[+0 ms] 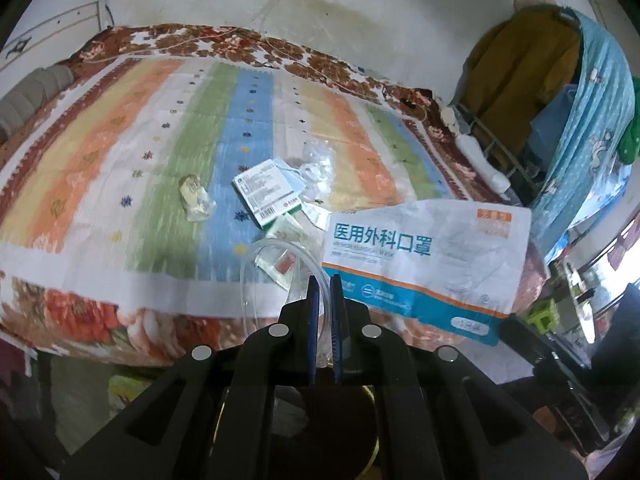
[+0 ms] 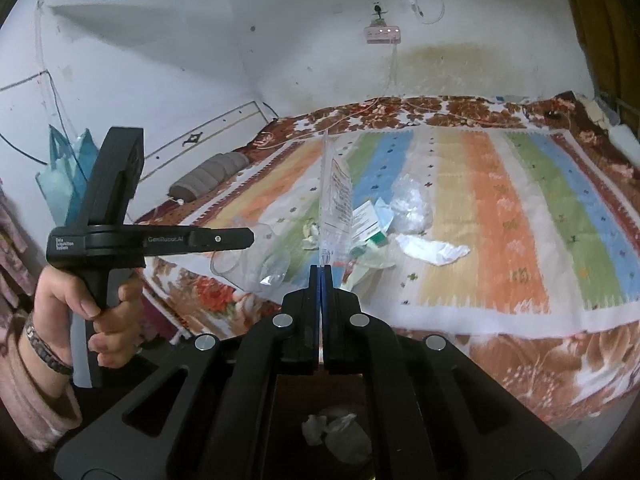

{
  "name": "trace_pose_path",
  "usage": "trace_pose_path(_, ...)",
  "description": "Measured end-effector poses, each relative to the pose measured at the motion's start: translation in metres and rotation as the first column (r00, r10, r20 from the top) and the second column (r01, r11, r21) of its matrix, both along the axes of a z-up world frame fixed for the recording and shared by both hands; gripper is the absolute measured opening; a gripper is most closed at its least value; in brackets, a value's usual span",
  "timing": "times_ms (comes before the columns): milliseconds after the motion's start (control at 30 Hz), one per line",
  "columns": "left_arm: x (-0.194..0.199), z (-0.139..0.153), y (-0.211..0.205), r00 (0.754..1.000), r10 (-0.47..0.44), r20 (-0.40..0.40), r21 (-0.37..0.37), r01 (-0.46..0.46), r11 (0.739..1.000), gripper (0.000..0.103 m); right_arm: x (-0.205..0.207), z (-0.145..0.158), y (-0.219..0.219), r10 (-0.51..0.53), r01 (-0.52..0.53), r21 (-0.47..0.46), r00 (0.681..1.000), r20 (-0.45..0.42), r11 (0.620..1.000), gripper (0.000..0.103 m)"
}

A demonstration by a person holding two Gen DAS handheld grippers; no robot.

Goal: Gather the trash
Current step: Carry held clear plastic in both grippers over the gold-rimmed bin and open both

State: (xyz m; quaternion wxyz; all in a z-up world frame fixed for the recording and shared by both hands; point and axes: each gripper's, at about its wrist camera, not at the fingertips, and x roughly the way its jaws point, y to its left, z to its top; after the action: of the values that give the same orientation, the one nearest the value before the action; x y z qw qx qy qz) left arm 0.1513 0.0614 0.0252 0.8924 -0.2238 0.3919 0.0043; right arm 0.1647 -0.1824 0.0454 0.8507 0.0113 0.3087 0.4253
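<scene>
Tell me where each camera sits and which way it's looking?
Left wrist: sits on the left tool, faces across the striped bed; its fingers pinch clear tubing, beside the big mask packet.
Right wrist: sits on the right tool, faces the bed; it pinches a clear plastic bag; the person's left hand shows.
Both see the bed and the little box.

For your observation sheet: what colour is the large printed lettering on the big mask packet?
Blue on white, clearest in the left wrist view on the mask packet.
</scene>
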Motion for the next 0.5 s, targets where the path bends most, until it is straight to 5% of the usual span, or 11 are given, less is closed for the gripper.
trace_pose_path(500, -0.052, -0.030, -0.030, 0.999, -0.020, -0.031, -0.011, 0.019, 1.000, 0.005, -0.057, -0.027, -0.018, 0.060, -0.061, -0.013, 0.995, -0.075, 0.998, 0.000)
